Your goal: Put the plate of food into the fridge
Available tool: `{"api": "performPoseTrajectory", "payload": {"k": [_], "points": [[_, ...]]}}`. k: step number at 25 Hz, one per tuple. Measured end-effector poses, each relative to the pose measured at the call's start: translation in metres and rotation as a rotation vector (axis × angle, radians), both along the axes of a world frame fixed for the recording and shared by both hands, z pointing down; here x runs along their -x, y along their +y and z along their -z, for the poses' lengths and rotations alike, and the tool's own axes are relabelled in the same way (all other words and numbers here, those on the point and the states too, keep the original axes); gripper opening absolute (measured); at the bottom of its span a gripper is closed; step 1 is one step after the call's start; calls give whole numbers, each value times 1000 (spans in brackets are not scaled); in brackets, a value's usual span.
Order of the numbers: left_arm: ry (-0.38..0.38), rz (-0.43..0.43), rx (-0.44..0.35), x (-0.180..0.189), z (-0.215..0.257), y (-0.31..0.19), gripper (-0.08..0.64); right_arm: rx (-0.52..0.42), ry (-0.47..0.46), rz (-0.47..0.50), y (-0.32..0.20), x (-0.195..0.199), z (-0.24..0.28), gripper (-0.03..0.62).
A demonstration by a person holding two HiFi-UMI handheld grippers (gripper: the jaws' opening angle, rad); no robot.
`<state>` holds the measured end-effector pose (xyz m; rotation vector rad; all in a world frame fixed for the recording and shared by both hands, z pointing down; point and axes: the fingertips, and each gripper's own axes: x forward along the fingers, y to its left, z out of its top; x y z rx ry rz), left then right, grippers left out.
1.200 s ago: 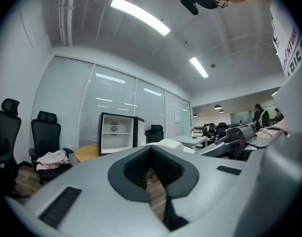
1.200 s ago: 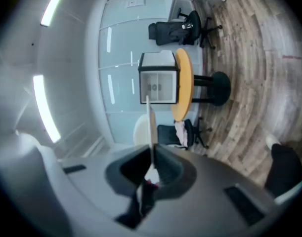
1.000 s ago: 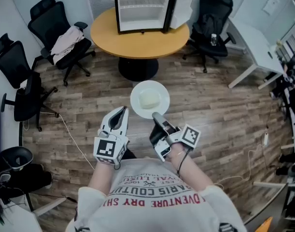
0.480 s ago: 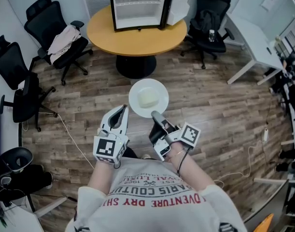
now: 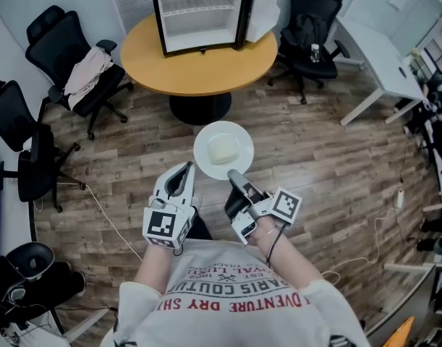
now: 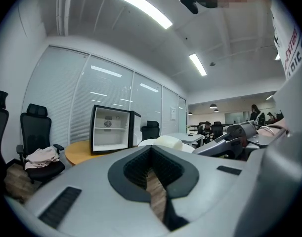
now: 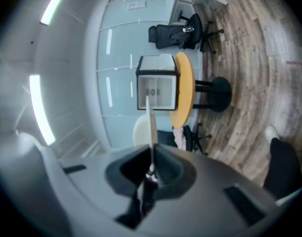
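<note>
We are observing the right gripper clamping the near rim of the white plate. In the right gripper view its jaws are pinching narrow on that rim, and the plate is showing edge-on as a thin pale line running up from between them. The plate is riding level in the air above the wooden floor, in front of the person and near the round yellow table but short of it. A pale block of food is sitting at the plate's middle. The fridge is standing on the table with its door swung open to the right. We are finding the left gripper hanging just beside the plate, apart from it, with its jaws drawn together on nothing. A black chair with a cloth draped over it is standing left of the table.
</note>
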<state>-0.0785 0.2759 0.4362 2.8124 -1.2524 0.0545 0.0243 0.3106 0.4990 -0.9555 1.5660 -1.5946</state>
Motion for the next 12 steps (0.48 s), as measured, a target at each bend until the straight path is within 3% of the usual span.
{"api": "performPoseTrajectory", "payload": {"k": [12], "points": [[21,-107,-22,-3,16,-167,31,-11,14,-98,-156,0,11,38]]}}
